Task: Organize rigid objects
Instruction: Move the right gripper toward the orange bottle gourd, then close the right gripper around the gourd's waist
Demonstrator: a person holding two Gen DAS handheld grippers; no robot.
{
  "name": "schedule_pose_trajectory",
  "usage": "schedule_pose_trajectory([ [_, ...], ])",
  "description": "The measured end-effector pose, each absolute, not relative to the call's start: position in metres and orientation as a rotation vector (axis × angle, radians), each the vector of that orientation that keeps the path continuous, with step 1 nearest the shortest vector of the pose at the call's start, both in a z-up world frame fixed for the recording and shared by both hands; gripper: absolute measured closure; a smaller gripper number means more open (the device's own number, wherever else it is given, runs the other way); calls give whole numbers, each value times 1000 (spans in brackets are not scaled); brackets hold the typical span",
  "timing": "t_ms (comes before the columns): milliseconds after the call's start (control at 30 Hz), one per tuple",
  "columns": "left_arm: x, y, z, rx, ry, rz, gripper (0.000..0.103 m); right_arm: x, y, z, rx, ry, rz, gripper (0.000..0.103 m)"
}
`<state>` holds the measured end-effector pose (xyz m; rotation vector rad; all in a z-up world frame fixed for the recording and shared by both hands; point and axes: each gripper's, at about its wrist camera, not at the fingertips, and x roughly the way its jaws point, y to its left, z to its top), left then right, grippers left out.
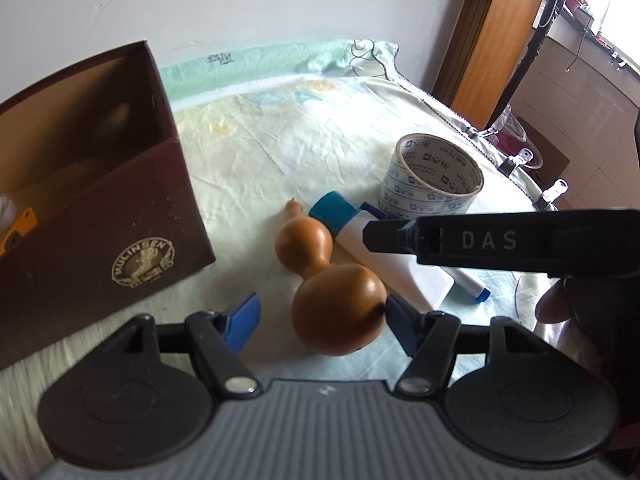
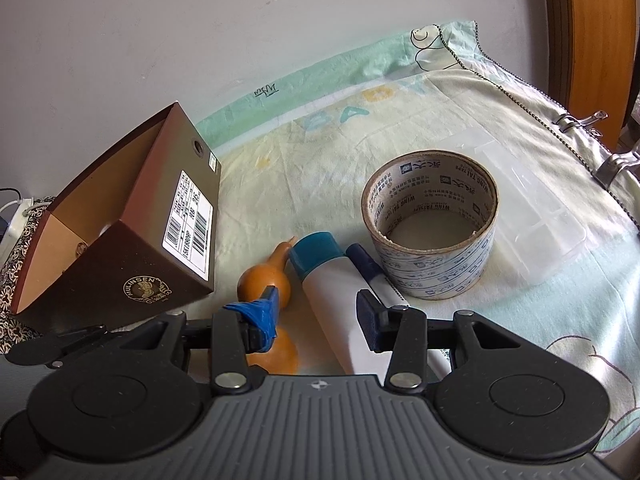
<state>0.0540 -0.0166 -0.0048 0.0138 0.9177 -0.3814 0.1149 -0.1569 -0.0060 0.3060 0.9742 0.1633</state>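
Note:
A brown wooden gourd [image 1: 332, 296] lies on the pale cloth; it also shows in the right wrist view [image 2: 264, 280]. My left gripper [image 1: 320, 320] is open with its fingers on either side of the gourd's big bulb, the right pad touching it. A white tube with a blue cap [image 2: 332, 292] lies beside the gourd, with a blue-capped marker [image 2: 372, 272] next to it. My right gripper [image 2: 320, 316] is open over the tube; it crosses the left wrist view [image 1: 376, 236]. A tape roll [image 2: 432, 228] stands behind.
An open brown shoe box [image 1: 100, 216] stands at the left, with a yellow item inside [image 1: 16, 228]. A clear plastic lid [image 2: 532, 216] lies right of the tape. The wall runs behind, a wooden door frame [image 1: 488, 36] at right. Metal clips [image 2: 580, 120] hold the cloth's edge.

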Motion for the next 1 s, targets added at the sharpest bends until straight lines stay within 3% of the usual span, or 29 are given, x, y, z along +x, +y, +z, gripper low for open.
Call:
schedule_pose_trajectory([
  [467, 58, -11, -7, -15, 894, -449, 40, 135, -140, -23, 397, 1060, 265, 83],
  [600, 61, -15, -10, 18, 885, -460, 33, 142, -134, -31, 424, 1096, 279, 84],
  [1000, 67, -3, -18, -60, 911, -515, 44, 148, -133, -42, 500, 1109, 322, 86],
])
